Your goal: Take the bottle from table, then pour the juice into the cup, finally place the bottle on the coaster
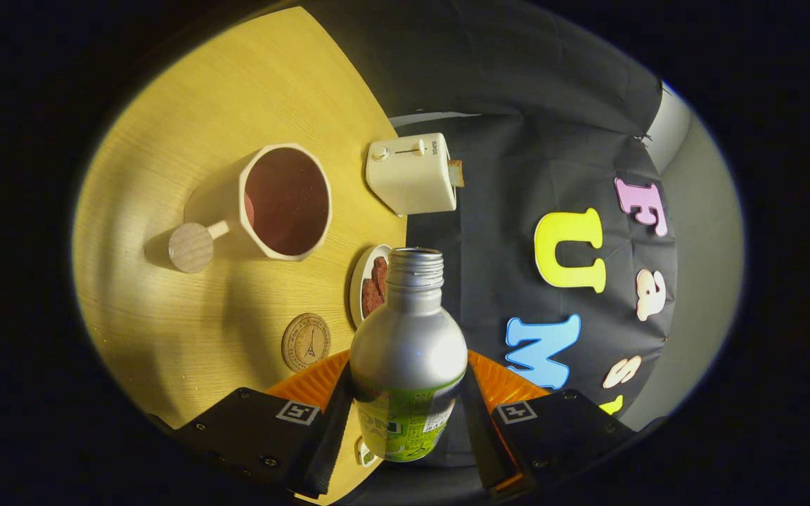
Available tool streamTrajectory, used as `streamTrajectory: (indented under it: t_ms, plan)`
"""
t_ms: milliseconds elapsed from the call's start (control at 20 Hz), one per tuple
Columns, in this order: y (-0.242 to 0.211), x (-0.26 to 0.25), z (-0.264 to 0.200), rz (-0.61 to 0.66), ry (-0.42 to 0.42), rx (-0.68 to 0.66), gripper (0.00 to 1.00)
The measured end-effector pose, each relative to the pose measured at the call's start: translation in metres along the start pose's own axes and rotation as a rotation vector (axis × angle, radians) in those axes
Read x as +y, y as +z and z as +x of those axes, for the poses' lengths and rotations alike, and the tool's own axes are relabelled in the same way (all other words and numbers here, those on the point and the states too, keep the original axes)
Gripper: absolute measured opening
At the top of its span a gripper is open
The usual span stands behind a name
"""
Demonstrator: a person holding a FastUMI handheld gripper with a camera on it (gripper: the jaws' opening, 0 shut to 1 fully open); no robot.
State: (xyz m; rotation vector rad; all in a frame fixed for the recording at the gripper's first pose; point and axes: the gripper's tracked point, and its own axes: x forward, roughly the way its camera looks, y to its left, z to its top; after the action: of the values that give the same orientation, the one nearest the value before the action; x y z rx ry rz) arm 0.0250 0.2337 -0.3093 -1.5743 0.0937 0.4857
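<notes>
In the gripper view, we see the hand-held gripper [405,414] at the bottom of the frame, its two black fingers [331,422] pressed against either side of the bottle [408,351], so it is gripping the bottle by its lower, green-labelled part. The bottle is silver, its cap is off, and its threaded open mouth points toward the middle of the frame. We cannot tell what is left inside it.

The whole scene appears turned on its side. The yellow wooden surface [187,140] fills the left half of the frame. On it, in the upper left, stands a white cup [285,202] with a round wooden knob on its handle; its inside shows a dark reddish colour, with the bottle's mouth well apart from its rim. Below the cup, just left of the bottle, lies a round wooden coaster [306,342] with a tower drawn on it. Between the coaster and the bottle's neck, a small white plate [361,281] holds reddish-brown pieces of food. Above the bottle, at the edge of the surface, sits a small white toaster [413,173] with a slice sticking out of it.
</notes>
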Motion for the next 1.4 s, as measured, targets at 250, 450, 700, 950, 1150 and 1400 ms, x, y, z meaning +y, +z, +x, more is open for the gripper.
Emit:
streamTrajectory:
  t_ms: [250, 450, 700, 950, 1150, 1400]
  plan:
    - [0.006, -0.006, 0.002, -0.074, -0.005, -0.014, 0.76]
    - [0.006, -0.009, 0.003, -0.119, -0.008, -0.016, 0.76]
    - [0.012, -0.01, 0.005, -0.18, -0.01, -0.031, 0.76]
    - [0.017, -0.014, 0.008, -0.227, -0.018, -0.05, 0.76]
    - [0.019, -0.015, 0.012, -0.273, -0.02, -0.059, 0.76]
    - [0.019, -0.019, 0.014, -0.3, -0.028, -0.069, 0.76]
